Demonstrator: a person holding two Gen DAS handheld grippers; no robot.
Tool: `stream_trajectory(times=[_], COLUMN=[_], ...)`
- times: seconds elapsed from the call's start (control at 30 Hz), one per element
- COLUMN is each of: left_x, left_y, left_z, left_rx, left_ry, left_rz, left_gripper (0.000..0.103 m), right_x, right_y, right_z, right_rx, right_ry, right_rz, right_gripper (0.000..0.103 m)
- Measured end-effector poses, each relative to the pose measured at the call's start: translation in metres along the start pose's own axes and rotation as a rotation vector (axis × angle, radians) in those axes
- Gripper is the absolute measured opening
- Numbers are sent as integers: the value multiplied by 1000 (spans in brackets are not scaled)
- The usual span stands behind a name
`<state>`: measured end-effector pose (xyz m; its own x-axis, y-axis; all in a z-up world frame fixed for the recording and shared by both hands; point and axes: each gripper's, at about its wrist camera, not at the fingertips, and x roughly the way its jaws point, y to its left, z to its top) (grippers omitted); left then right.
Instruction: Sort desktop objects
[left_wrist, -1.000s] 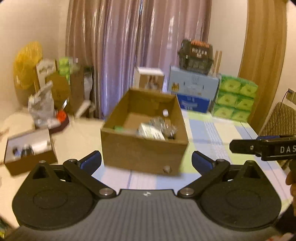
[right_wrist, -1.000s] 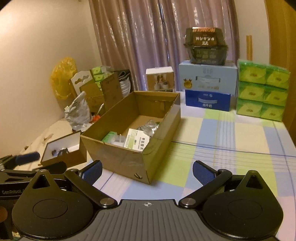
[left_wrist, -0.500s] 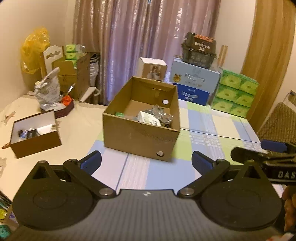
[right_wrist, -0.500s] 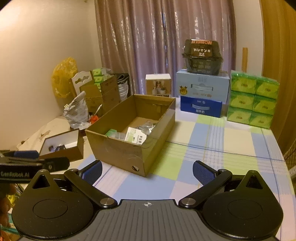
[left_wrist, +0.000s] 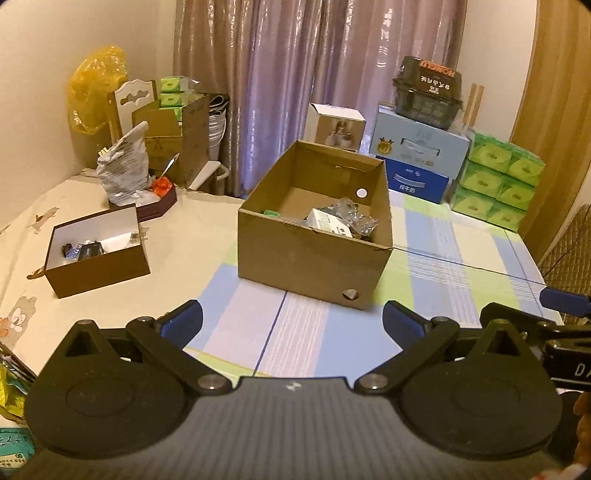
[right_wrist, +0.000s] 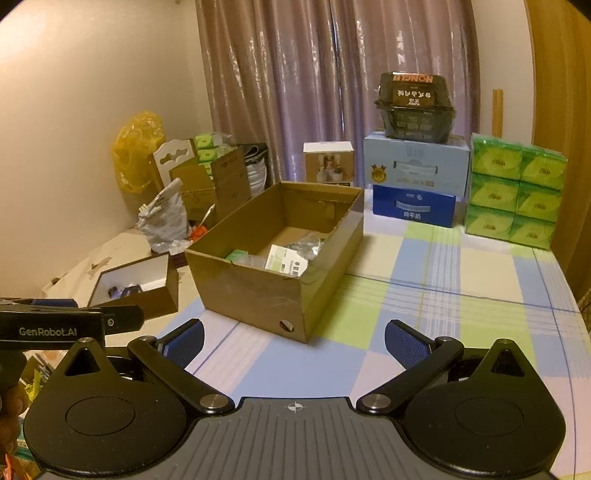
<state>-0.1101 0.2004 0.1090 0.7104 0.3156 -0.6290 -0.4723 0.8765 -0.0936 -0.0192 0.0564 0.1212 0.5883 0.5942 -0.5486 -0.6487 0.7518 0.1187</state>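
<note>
The big box (left_wrist: 314, 254) is plain matt cardboard, scuffed along its front. Under it the tablecloth (left_wrist: 443, 266) looks like smooth checked cloth. At eleven o'clock a crinkled foil bag (left_wrist: 123, 168) gleams, and the curtain (left_wrist: 314, 55) behind has a satiny sheen. At two o'clock, tissue packs (left_wrist: 498, 181) sit in glossy plastic wrap.

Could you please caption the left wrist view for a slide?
Open left hand-held gripper faces a cardboard box of small items on the checked tablecloth.

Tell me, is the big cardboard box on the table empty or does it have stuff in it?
Not empty. The open-topped cardboard box holds a white labelled packet, crinkled clear plastic and something green.
</note>
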Motion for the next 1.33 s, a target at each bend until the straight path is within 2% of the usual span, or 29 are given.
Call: stream_trajectory(times=[0.2, 1.07, 1.33], left_x=[-3, 4, 0], left_y=[-1, -3, -2], left_z=[0, -4, -4], left_rx=[14, 45, 40], left_ry=[-16, 1, -29], left_rz=[12, 29, 11], left_gripper=[102, 102, 102], right_x=[-3, -3, -1], right_y=[3, -2, -2], right_z=[0, -3, -6], right_rx=[-13, 3, 0], right_ry=[-8, 0, 9], right_rz=[-3, -13, -6], right_gripper=[101, 101, 101])
